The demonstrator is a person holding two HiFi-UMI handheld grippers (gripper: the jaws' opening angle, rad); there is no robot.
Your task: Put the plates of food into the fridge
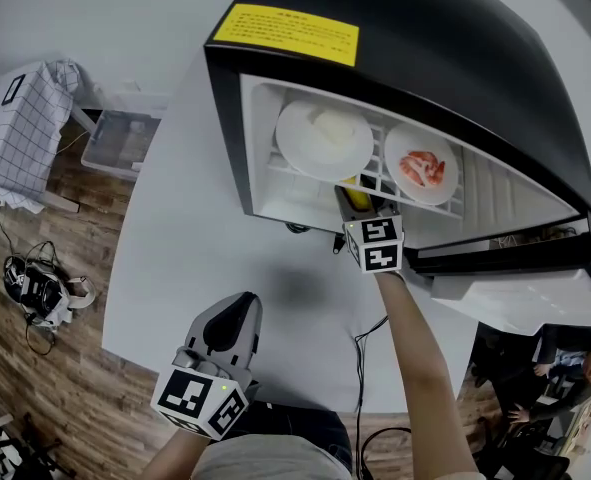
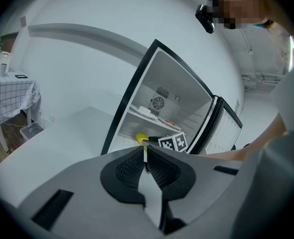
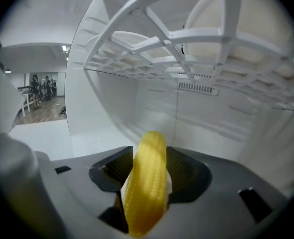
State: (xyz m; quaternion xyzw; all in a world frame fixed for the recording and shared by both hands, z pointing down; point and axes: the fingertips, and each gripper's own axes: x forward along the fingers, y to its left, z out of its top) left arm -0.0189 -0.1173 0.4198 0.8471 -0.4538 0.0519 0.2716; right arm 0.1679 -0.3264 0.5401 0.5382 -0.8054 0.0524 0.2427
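Observation:
The black fridge (image 1: 425, 58) stands open on the white table (image 1: 195, 238). On its wire shelf (image 1: 375, 173) lie a plate with pale food (image 1: 325, 140) and a plate with red-orange food (image 1: 421, 163). My right gripper (image 1: 353, 200) reaches in under that shelf, shut on a yellow corn cob (image 3: 146, 183) that lies lengthwise between the jaws, with something white under it. From below, the shelf (image 3: 186, 34) and the plates show overhead. My left gripper (image 1: 237, 303) hangs back over the table's near part, its jaws shut and empty (image 2: 145, 151).
The fridge door (image 1: 515, 288) swings out to the right. A black cable (image 1: 360, 358) trails off the table's near edge. At left stand a checked-cloth table (image 1: 20, 128) and a clear bin (image 1: 120, 138). Gear lies on the wood floor (image 1: 40, 293).

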